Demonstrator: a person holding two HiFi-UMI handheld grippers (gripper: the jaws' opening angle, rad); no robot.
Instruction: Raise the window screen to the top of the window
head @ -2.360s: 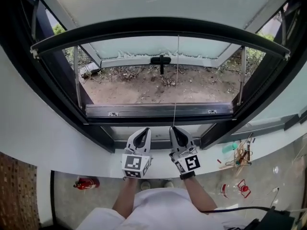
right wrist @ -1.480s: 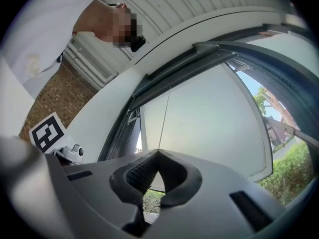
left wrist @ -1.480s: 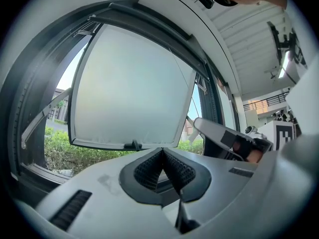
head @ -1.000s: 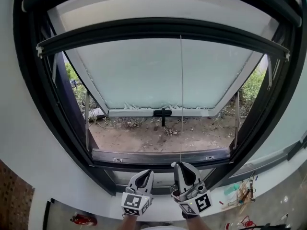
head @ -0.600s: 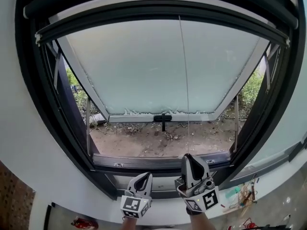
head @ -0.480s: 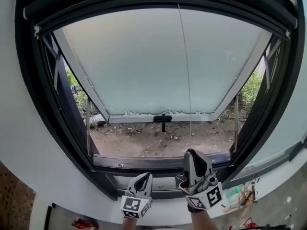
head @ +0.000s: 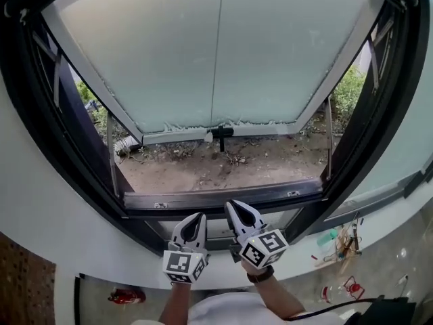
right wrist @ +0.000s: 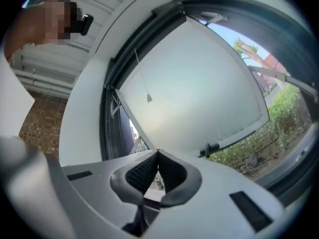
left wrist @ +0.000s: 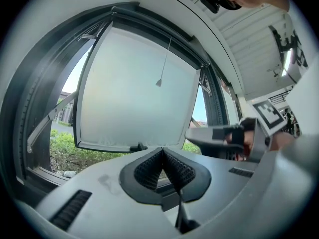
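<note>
The window stands uncovered; its frosted pane (head: 203, 53) is swung outward. The screen's dark bottom bar (left wrist: 154, 24) sits up at the head of the frame, out of the head view. From it a thin pull cord (head: 218, 59) hangs free, its small end weight (left wrist: 158, 82) dangling in front of the pane, also in the right gripper view as the weight (right wrist: 148, 98). My left gripper (head: 197, 217) and right gripper (head: 233, 204) are side by side just below the sill, both shut with nothing between the pads. The cord ends well above them.
The black lower window frame (head: 210, 198) lies just ahead of the grippers, above a white ledge (head: 88, 249). The pane's black handle (head: 218, 131) hangs over bare soil outside. A red object (head: 125, 295) lies on the floor at left, small clutter (head: 342, 239) at right.
The screen bar climbed from mid-window to the top and out of the head view. My right gripper rose along the cord, then dropped back beside the left one. The cord's end now hangs free.
</note>
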